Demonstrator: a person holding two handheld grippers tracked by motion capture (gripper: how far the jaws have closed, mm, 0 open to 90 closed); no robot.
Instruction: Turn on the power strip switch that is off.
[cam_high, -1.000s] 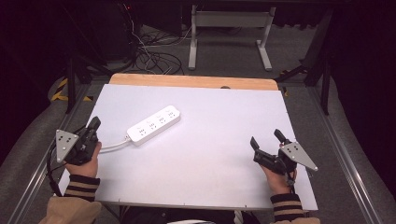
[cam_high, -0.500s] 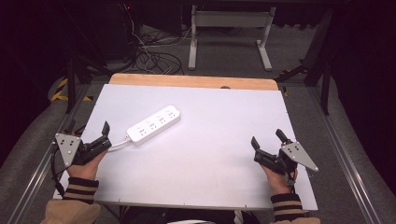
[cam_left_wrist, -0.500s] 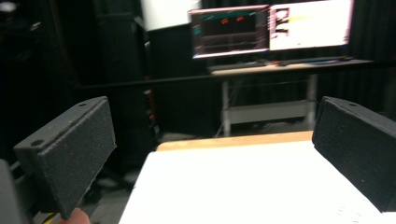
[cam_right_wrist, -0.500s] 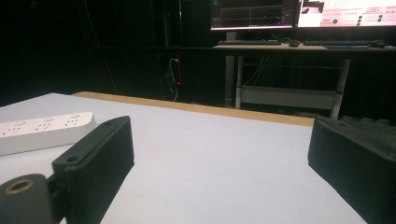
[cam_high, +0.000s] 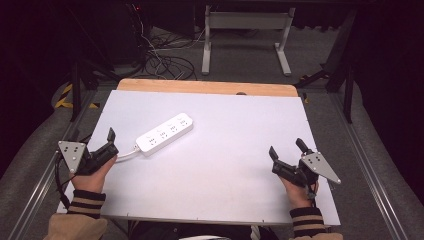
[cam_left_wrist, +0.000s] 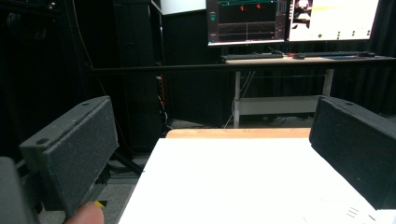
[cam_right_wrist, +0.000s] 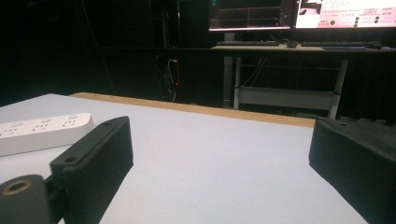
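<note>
text: none legible | monitors (cam_left_wrist: 292, 21): too small | power strip (cam_high: 165, 133): unmarked

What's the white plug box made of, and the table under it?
The power strip looks like hard, smooth white plastic with molded sockets. The table has a flat, matte pale top, maybe a laminate or a sheet, and its far edge shows bare, light wood.

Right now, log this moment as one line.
left tongs: open, just opened, empty | right tongs: open, empty | power strip: flat on table, untouched

Black two-jaw left gripper (cam_high: 95, 145) and right gripper (cam_high: 286, 156), grey triangular top plates, black cables; tan sleeves, dark-striped cuffs.
</note>
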